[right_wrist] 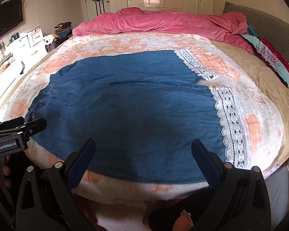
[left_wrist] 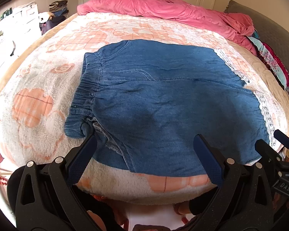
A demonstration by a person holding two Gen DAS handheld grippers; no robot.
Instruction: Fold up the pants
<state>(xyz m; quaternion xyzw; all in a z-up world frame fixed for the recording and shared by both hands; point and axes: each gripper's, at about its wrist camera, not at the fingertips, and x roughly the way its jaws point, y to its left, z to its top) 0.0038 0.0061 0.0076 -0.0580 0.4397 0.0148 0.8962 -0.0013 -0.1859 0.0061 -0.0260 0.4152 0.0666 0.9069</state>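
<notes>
Blue denim pants (left_wrist: 163, 100) with lace hems, spread flat on blanket (left_wrist: 38, 96); left gripper (left_wrist: 145, 154) and right gripper (right_wrist: 143, 157) gaping, empty.

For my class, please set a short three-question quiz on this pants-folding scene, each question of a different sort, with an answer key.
1. True or false: the left gripper is shut on the blue denim pants with white lace hems.
2. Multiple choice: the crumpled pink quilt lies (A) on top of the pants, (B) along the far side of the bed, (C) on the floor.
3. Fill in: the pants lie spread flat on a fleecy white and ______ patterned blanket.

Key
1. False: both it and the right gripper are open, holding nothing.
2. B
3. orange
</notes>
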